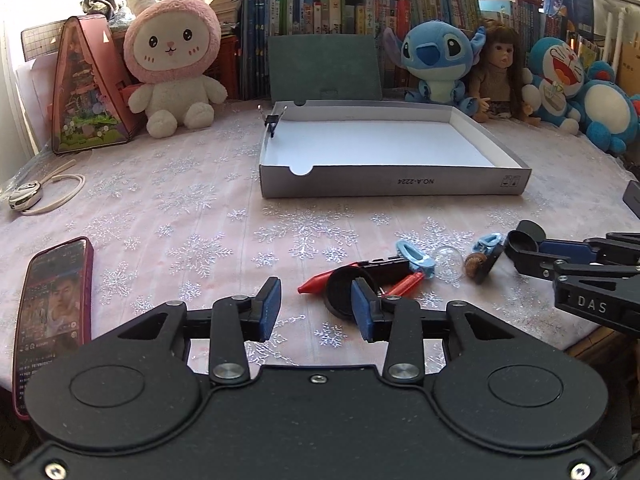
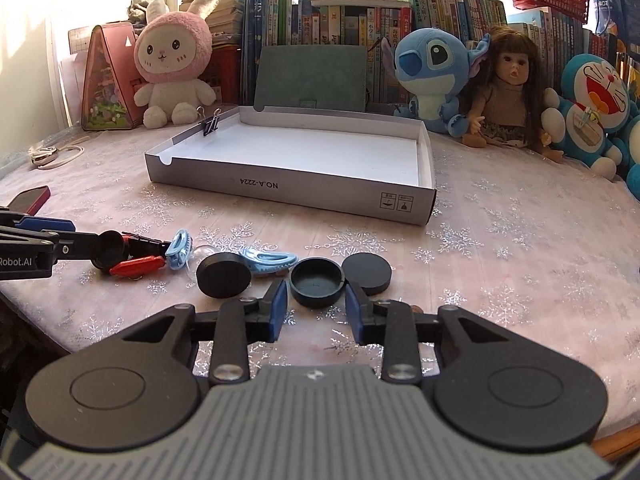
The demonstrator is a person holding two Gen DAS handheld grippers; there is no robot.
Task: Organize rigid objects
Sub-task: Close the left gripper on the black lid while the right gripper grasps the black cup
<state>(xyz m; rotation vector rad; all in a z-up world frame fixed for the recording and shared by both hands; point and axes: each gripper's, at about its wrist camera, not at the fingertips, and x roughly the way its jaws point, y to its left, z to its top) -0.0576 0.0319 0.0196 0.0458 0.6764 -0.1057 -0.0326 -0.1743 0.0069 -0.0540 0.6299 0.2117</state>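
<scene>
cap (image 2: 317, 281) lower centre: light, stiff, slick; grip rim | right hand-held gripper (image 2: 316, 312) apart, empty | left hand-held gripper (image 1: 316, 308) apart, empty

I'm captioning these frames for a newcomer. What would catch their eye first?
The open grey cardboard tray in mid-table, empty but for a binder clip on its left rim. Behind it sit a pink rabbit plush, a blue plush and a doll. Near the grippers lie black round caps and red and blue bits.
</scene>
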